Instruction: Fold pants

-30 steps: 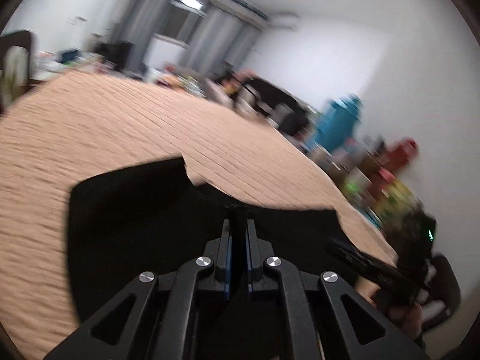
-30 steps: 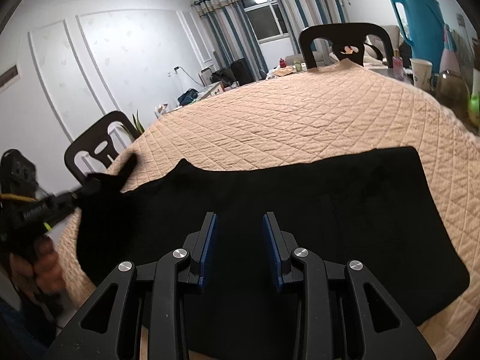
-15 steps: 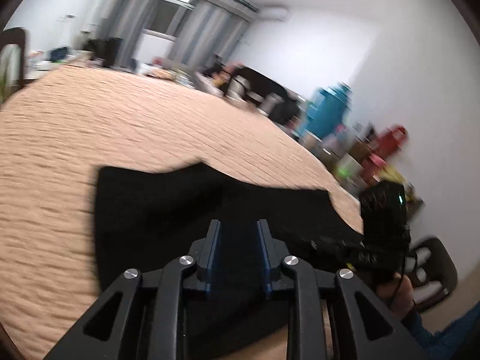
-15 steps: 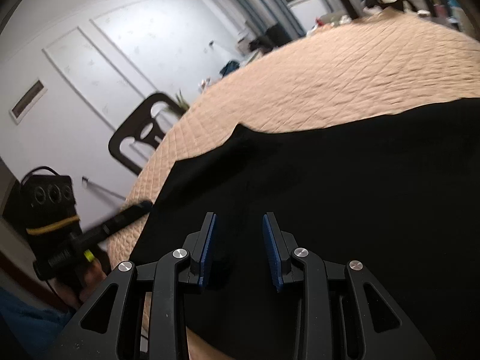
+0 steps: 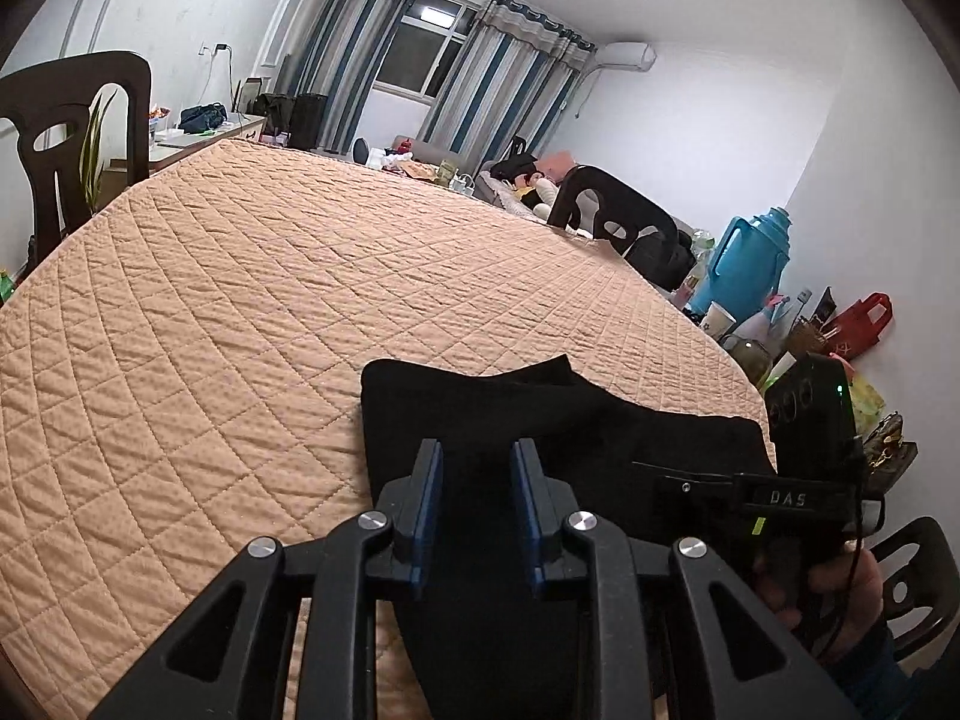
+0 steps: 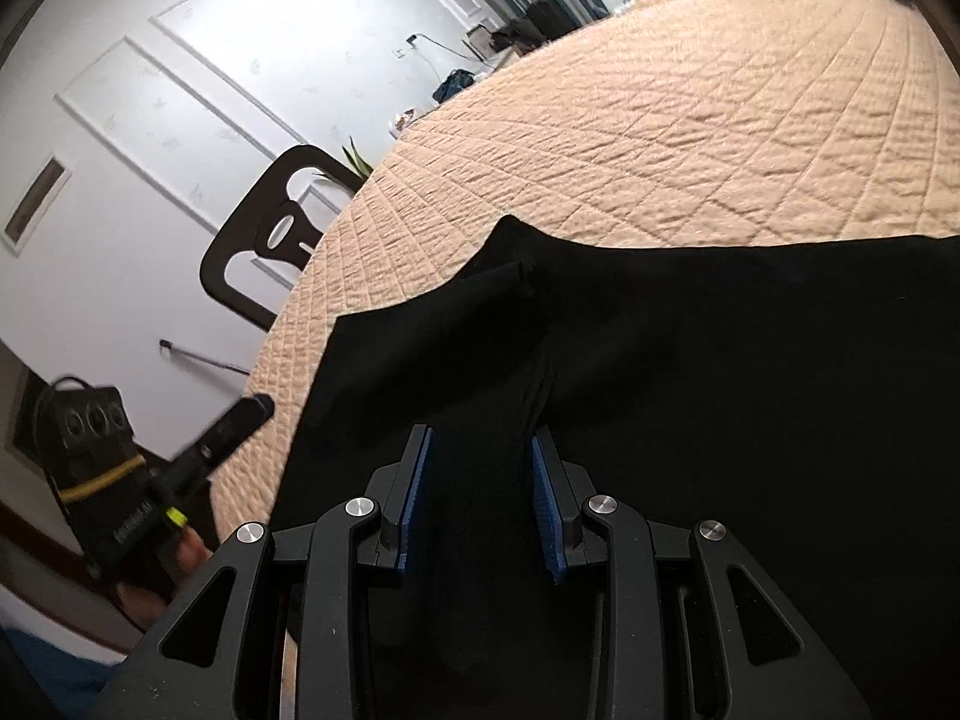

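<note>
Black pants point(image 5: 600, 420) lie flat on the peach quilted table cover point(image 5: 240, 330), near its front edge. My left gripper point(image 5: 477, 468) hovers open over their left end with nothing pinched between its blue pads. In the right wrist view the pants point(image 6: 720, 360) fill the lower right, with a raised crease running toward the jaws. My right gripper point(image 6: 480, 468) stands open just above that crease. Each view catches the other gripper: the right gripper point(image 5: 654, 474) in a hand at the right, the left gripper point(image 6: 255, 408) at the table's left edge.
Dark chairs point(image 5: 78, 138) point(image 5: 618, 228) point(image 6: 270, 240) stand around the table. A blue thermos point(image 5: 744, 276), cups and bags point(image 5: 852, 324) crowd the table's far right side. A white panelled wall point(image 6: 150, 120) lies beyond the left edge.
My left gripper opened and let go of the pants' end, which now lies flat. My right gripper swung left and dipped closer over the pants, still open.
</note>
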{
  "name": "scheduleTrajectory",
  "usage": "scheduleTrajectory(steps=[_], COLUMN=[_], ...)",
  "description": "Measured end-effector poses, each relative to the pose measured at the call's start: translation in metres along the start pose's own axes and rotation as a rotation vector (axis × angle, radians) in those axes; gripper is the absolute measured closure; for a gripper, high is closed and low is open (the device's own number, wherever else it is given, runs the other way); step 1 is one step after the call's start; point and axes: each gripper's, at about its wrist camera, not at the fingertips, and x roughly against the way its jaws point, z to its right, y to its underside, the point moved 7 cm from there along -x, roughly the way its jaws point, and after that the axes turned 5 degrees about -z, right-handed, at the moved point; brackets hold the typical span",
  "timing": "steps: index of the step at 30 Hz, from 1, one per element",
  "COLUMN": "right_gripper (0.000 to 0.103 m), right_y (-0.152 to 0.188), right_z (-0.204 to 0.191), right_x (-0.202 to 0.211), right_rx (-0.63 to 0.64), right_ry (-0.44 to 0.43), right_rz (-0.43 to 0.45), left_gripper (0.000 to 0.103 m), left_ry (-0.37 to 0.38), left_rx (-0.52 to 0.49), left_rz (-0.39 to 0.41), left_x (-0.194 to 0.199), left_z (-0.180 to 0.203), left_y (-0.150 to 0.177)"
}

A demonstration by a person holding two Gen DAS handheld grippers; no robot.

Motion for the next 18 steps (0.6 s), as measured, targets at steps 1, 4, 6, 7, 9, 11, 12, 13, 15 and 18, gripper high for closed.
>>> scheduleTrajectory(steps=[1, 4, 6, 7, 9, 11, 12, 13, 15, 18], right_gripper=[0.071, 0.072, 0.098, 0.1, 0.1, 0.1, 0.1, 0.1, 0.1, 0.1], right_y=[0.0, 0.003, 0.004, 0.004, 0.003, 0.002, 0.003, 0.004, 0.007, 0.02], right_z=[-0.001, -0.005, -0.006, -0.005, -0.004, -0.007, -0.008, -0.008, -0.002, 0.032], right_x=[-0.001, -0.002, -0.003, -0.003, 0.0, 0.015, 0.026, 0.035, 0.05, 0.046], right_rx=[-0.003, -0.012, -0.01, -0.01, -0.014, -0.019, -0.018, -0.014, -0.017, -0.104], right_ry=[-0.009, -0.035, -0.022, -0.015, -0.013, -0.037, -0.04, -0.029, 0.002, 0.035], right_rz=[-0.007, -0.019, -0.024, -0.021, -0.002, 0.037, 0.058, 0.078, 0.11, 0.063], left_gripper=[0.077, 0.077, 0.077, 0.077, 0.077, 0.077, 0.077, 0.077, 0.072, 0.07], left_ry=[-0.001, -0.009, -0.014, -0.016, -0.019, -0.02, -0.019, -0.018, -0.014, -0.007], left_rx=[0.003, 0.006, 0.005, 0.006, 0.008, 0.003, -0.006, -0.016, -0.027, -0.035], left_rz=[-0.003, -0.004, -0.003, -0.004, -0.008, -0.012, -0.012, -0.013, -0.021, -0.053], left_x=[-0.001, -0.002, 0.0, 0.0, 0.0, 0.0, 0.0, -0.001, -0.005, -0.016], left_z=[-0.001, -0.003, -0.009, -0.011, -0.013, -0.014, -0.013, -0.012, -0.009, -0.006], left_y=[0.0, 0.002, 0.002, 0.001, 0.0, -0.002, -0.003, -0.003, -0.003, -0.002])
